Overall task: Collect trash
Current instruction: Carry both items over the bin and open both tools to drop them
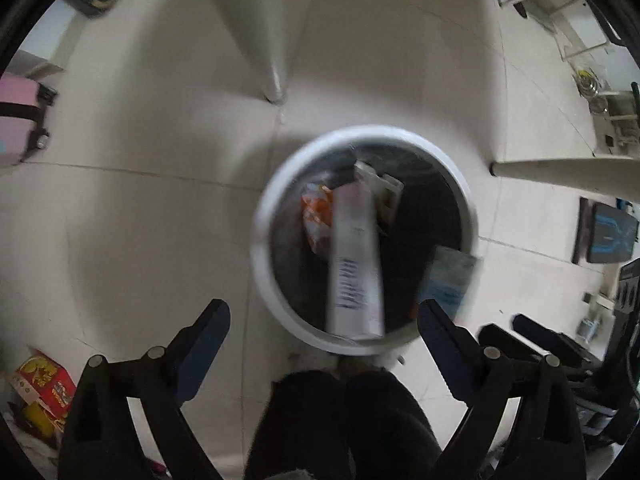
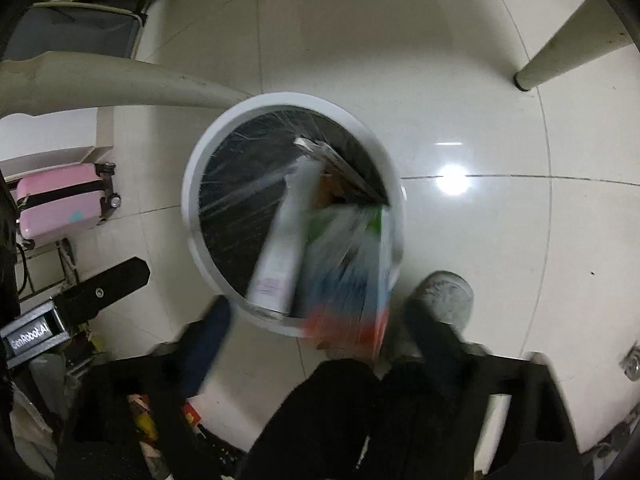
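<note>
A round white trash bin [image 1: 264, 216] with a black liner stands on the tiled floor, seen from above in both views [image 2: 192, 184]. A long white box [image 1: 354, 264] is blurred over its opening, apart from my open left gripper [image 1: 322, 316]. An orange wrapper [image 1: 318, 216] and a flat white carton [image 1: 380, 188] lie inside. A blurred colourful box [image 2: 348, 272] hangs over the bin's near rim, between and beyond the spread fingers of my open right gripper [image 2: 320, 316]. The white box [image 2: 280, 248] shows beside it.
White table legs [image 1: 272, 76] [image 2: 560, 56] stand around the bin. A pink suitcase [image 2: 60, 204] is at the left. A red snack box [image 1: 44, 384] lies on the floor. The person's dark legs [image 1: 344, 420] and grey slipper [image 2: 444, 296] are near the bin.
</note>
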Demonstrator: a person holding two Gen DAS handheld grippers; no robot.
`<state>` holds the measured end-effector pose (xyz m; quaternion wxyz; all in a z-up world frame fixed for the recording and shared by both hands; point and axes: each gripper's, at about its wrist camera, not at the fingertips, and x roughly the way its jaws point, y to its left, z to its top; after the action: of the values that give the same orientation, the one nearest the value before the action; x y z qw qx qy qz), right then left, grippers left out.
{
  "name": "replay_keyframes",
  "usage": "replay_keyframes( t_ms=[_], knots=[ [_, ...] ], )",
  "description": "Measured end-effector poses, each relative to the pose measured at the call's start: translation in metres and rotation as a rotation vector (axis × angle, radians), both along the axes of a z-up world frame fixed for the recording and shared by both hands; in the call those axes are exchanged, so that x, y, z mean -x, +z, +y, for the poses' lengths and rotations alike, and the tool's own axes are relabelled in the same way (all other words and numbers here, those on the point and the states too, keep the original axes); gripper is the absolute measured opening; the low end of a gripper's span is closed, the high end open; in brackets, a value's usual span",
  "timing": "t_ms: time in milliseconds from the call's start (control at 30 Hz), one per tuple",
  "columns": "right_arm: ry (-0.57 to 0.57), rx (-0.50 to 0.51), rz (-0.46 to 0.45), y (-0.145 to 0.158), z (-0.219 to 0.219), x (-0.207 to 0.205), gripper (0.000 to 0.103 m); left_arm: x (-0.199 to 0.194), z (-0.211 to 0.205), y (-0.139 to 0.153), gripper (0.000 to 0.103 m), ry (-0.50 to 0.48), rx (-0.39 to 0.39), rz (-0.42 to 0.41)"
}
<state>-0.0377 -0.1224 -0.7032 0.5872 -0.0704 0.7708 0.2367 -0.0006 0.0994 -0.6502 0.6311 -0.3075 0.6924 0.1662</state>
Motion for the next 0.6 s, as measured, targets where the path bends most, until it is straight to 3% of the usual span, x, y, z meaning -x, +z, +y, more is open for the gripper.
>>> replay_keyframes(
  t_ms=[133,167,300,600],
  knots=[
    [0.032,0.05,-0.07,0.013,0.003,0.005,0.101,0.012,-0.006,0.029,0.096,-0.047,-0.217,0.015],
    [0.046,0.071,-0.088,0.017,0.004,0.006,0.101,0.014,-0.008,0.036,0.096,-0.047,-0.235,0.014],
    [0.097,0.174,-0.184,0.048,0.003,0.014,0.101,0.021,-0.016,0.067,0.096,-0.032,-0.213,-0.008],
    [0.116,0.188,-0.235,0.137,-0.001,0.018,0.101,0.027,-0.03,0.14,0.096,-0.074,-0.191,-0.043]
  ],
)
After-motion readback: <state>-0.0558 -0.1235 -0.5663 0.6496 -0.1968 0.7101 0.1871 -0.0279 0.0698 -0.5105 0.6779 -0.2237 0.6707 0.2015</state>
